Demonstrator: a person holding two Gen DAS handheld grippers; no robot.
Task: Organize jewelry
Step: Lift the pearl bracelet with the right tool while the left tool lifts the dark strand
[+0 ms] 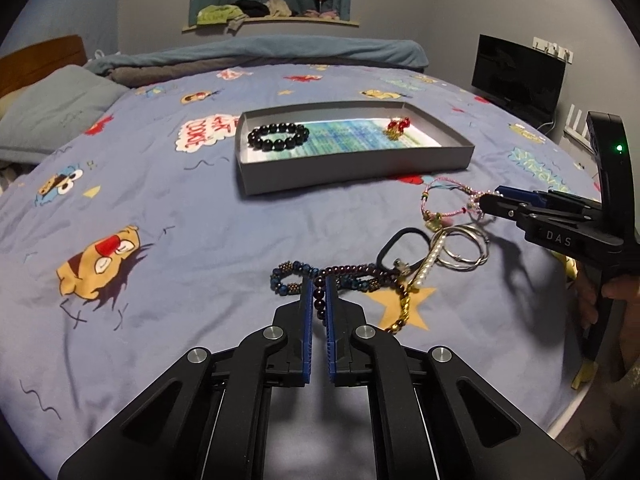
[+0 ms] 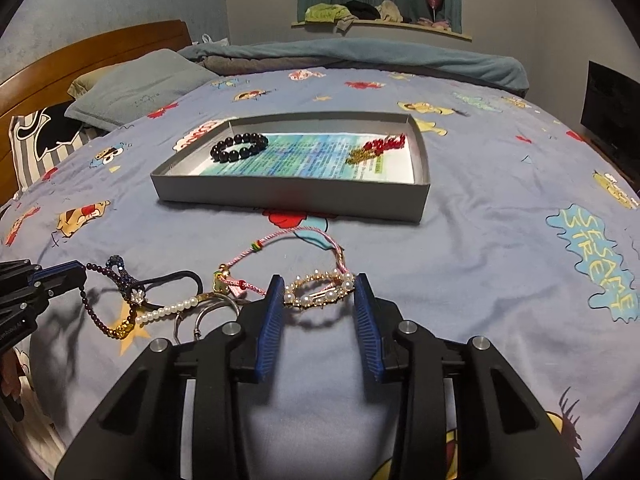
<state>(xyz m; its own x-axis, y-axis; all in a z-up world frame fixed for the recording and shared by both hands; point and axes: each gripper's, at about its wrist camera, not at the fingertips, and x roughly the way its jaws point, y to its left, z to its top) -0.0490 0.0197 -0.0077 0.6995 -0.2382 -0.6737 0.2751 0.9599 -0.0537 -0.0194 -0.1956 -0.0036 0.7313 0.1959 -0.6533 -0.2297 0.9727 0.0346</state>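
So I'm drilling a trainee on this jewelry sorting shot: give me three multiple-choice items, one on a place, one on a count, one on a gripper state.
1. Where does the black bead bracelet lie?
A. in the grey tray
B. on the pillow
C. between the right gripper's fingers

2. How many jewelry pieces are in the tray?
A. none
B. two
C. five

3. What is the left gripper doing?
A. hanging wide open above the tray
B. shut on the dark purple bead strand
C. holding a pearl clip

Key: 1 A, it rests on the tray's printed liner. 2 B, only the black bracelet and a red and gold piece. 3 B, the blue pads pinch the beads.
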